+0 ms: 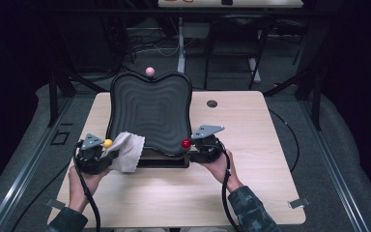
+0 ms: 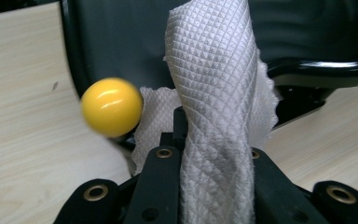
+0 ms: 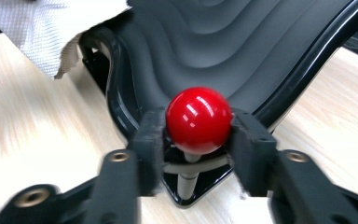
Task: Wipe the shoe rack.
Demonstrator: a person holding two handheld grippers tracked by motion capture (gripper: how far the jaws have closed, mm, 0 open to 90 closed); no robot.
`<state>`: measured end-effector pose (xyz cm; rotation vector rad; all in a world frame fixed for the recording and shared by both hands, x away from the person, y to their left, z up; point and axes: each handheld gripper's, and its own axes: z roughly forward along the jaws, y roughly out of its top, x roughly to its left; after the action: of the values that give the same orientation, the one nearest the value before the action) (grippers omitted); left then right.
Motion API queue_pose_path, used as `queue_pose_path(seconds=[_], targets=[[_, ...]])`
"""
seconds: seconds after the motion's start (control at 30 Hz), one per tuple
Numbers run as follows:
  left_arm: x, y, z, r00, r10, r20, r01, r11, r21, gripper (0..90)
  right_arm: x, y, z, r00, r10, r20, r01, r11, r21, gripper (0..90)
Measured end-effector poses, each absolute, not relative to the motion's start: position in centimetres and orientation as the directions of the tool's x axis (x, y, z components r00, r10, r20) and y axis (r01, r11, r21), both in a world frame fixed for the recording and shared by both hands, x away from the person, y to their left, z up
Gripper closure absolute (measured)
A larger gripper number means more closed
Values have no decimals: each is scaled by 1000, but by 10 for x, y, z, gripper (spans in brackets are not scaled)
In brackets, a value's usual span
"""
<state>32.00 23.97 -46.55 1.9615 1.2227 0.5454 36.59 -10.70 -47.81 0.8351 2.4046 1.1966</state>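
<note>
Right gripper view: right claw (image 3: pixel 198 135) jaws flank red knob (image 3: pixel 198 120), grip unclear; left claw (image 2: pixel 213 154) clamps white cloth (image 2: pixel 213 93)

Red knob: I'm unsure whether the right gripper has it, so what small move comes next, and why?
Probably close the right gripper a touch: its fingers flank the red knob, while the left gripper pinches the cloth beside the black tray.
</note>
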Motion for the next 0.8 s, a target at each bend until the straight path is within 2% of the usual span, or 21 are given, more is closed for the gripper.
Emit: queue_pose_path(seconds=[0.23,0.33,0.37,0.53,0.57,0.6,0.63,0.8], targets=[[318,221,-454,512,858,-39,528,-279,802,847,357,-116,-475,-772,636,-24,355,461,813,291],[319,213,-451,533,845,-41,519,-288,805,848,353,-122,-479,-764,644,-35,362,473,804,265],[320,210,-450,540,840,-39,511,-291,809,848,351,-128,-485,-750,660,-48,379,488,786,230],[325,191,-443,580,813,-46,490,-304,817,847,350,-144,-494,-722,690,-43,415,482,772,181],[326,187,-442,587,809,-42,485,-309,818,847,353,-148,-497,-746,666,10,413,450,792,170],[326,183,-441,595,803,-40,479,-315,819,847,351,-149,-495,-698,715,-47,440,479,759,161],[328,174,-439,611,791,-36,468,-323,823,847,357,-153,-500,-728,685,21,434,437,788,152],[330,158,-435,642,766,-27,447,-345,826,847,358,-152,-500,-712,702,13,448,441,778,150]])
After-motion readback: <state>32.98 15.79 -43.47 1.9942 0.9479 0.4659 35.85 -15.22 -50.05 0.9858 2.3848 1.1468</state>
